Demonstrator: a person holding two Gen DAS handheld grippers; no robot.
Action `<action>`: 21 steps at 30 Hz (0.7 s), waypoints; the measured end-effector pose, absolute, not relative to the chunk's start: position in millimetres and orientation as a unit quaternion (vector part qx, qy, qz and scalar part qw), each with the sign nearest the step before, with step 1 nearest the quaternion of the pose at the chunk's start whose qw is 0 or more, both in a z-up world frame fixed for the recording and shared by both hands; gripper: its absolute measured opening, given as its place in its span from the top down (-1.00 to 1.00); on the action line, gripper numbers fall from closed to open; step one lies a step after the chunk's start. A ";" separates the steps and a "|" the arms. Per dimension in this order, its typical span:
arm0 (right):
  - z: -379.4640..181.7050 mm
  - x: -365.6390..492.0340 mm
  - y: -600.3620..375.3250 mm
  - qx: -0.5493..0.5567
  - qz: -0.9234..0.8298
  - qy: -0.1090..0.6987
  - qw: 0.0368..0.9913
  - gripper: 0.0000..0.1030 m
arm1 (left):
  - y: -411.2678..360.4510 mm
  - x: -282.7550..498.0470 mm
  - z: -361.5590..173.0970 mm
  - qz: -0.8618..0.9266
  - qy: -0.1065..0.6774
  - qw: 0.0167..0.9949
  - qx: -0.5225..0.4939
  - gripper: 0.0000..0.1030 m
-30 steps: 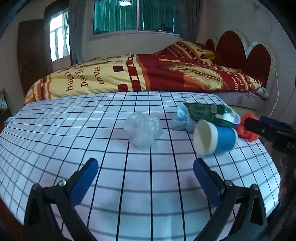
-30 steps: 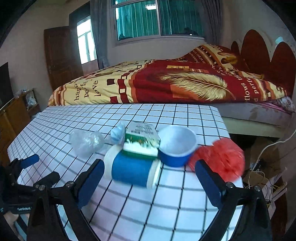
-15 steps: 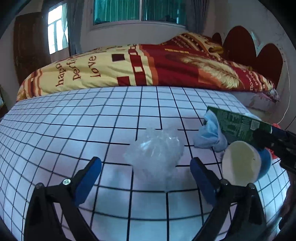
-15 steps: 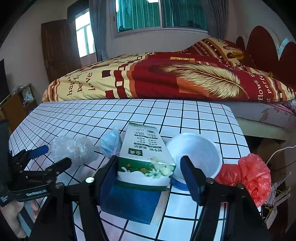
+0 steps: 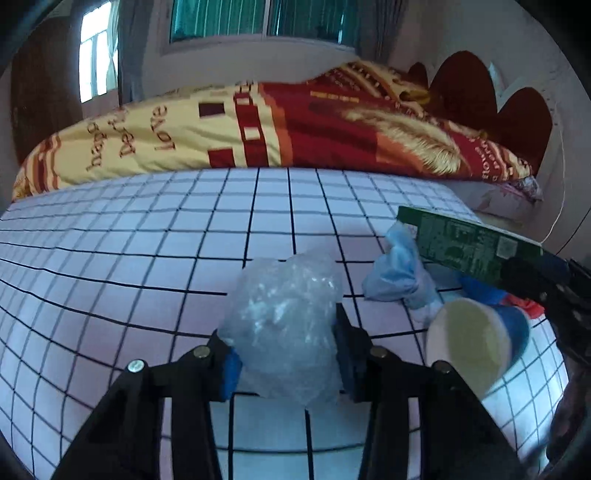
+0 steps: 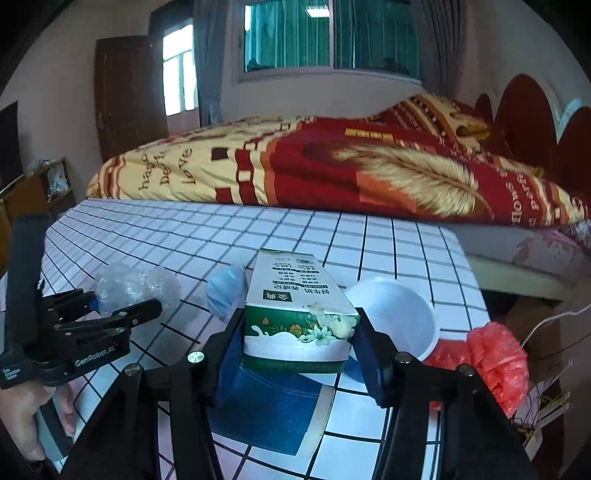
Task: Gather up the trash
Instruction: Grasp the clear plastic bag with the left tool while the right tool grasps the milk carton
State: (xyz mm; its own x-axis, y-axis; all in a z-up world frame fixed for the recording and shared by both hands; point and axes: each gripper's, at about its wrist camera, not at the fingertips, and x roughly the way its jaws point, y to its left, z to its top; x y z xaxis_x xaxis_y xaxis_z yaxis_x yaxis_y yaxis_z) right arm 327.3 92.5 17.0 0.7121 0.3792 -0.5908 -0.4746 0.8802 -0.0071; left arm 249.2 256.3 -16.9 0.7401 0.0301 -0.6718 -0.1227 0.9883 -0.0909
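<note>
Two pickups under way: your left tongs [image 5: 284, 354] closing on the plastic wad [image 5: 284, 325], right tongs [image 6: 297, 354] closing on the milk carton [image 6: 295, 306]; cups, tissue, red bag [image 6: 495, 362] left on the tabletop [image 6: 184, 236].

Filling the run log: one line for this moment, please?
left gripper: closing on clear plastic wad | right gripper: closing on milk carton

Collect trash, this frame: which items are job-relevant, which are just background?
Job items:
- clear plastic wad, left gripper closing on it
- milk carton, right gripper closing on it
- blue cup on its side
- white bowl
- blue tissue
- red bag

Background:
- bed quilt
- window
- door
</note>
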 end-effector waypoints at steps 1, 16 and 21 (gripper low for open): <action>20.2 324.5 91.5 -0.080 0.232 0.295 0.924 -0.12 | 255.6 244.0 -13.5 0.040 0.354 0.932 -0.064 0.15; 64.8 257.0 25.2 -0.057 0.210 0.243 0.945 -0.12 | 210.0 176.7 12.4 0.009 0.328 0.943 -0.055 0.15; 68.8 228.3 -9.3 -0.044 0.191 0.236 0.952 -0.12 | 181.4 160.5 7.9 -0.012 0.337 0.940 -0.054 0.15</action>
State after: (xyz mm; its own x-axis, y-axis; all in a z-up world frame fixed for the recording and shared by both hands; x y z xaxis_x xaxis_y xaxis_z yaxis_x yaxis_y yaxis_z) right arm 228.3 -9.3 68.8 0.8149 0.3436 -0.4668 -0.3852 0.9228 0.0068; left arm 160.5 181.4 7.9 0.7723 -0.0600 -0.6324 -0.0131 0.9938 -0.1104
